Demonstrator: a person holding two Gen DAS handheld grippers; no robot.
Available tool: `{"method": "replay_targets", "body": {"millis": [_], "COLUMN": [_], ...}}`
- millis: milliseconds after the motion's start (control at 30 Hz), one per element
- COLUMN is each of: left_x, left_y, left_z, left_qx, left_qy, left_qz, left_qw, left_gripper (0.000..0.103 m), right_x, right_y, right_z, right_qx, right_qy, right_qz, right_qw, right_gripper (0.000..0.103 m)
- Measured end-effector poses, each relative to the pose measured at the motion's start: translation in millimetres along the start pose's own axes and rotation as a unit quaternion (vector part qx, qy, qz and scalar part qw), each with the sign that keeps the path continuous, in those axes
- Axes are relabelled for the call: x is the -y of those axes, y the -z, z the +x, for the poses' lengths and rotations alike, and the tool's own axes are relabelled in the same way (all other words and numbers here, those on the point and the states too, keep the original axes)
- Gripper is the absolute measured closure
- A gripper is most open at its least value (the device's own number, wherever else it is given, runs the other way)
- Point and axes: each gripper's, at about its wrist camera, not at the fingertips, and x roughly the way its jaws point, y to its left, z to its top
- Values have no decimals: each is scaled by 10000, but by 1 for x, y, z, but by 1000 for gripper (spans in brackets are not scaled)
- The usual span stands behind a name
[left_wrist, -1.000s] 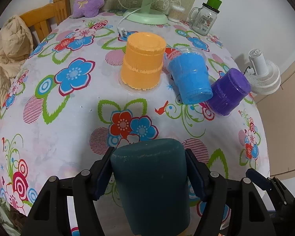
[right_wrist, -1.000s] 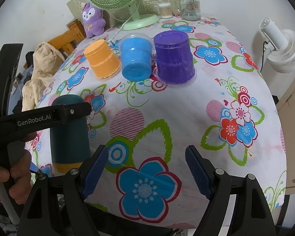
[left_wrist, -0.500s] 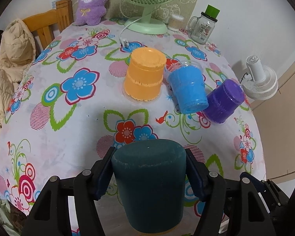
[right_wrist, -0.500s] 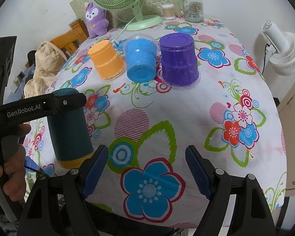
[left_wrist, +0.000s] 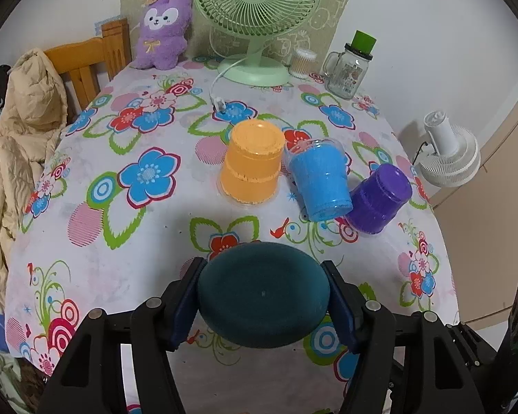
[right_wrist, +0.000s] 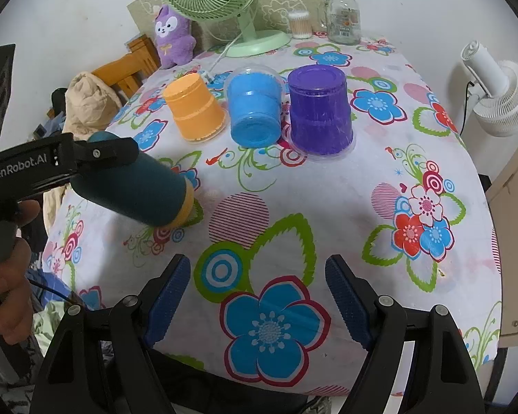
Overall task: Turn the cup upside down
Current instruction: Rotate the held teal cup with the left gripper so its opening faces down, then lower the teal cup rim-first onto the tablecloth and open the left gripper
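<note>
Here the left gripper (left_wrist: pixel 263 298) clamps the tilted teal cup (right_wrist: pixel 134 189); contents unseen.

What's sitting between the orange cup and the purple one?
The blue cup, lying tilted between the orange cup and purple cup; clearest in the right wrist view.

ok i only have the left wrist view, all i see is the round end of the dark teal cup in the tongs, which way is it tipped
observer: The dark teal cup is tilted in the left tongs, closed end high, mouth slanting down toward the floral tablecloth.
operator: is the mouth on the cloth
observer: Contact is unclear. Its yellow rim band sits low, close by the cloth.
operator: and the other tongs
observer: The right tongs are open and empty, over the near table edge.
</note>
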Motion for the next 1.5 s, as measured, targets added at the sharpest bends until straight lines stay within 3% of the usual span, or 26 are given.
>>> {"method": "replay_targets", "body": {"millis": [567, 633, 800, 1133, 1500], "left_x": [2, 1, 0, -2, -19], "left_y": [-3, -4, -5, -1, 10], "left_z": [-4, -4, -12, -17, -35], "left_qx": [87, 52, 199, 256, 494], "left_qy": [45, 130, 226, 339, 108], "left_qz": [2, -53, -63, -14, 50], "left_qw": [10000, 9999, 9995, 9991, 9987], "left_gripper": [34, 23, 14, 11, 7], "right_x": [3, 3, 3, -3, -24], "right_y": [1, 1, 2, -8, -22], "right_z": [-4, -4, -3, -6, -14], "right_qx": [15, 16, 6, 131, 309], "right_qy": [38, 32, 26, 137, 294], "right_qz": [48, 51, 47, -1, -249], "right_qw": [10000, 10000, 10000, 9998, 9988], "right_gripper": [20, 20, 20, 20, 20]}}
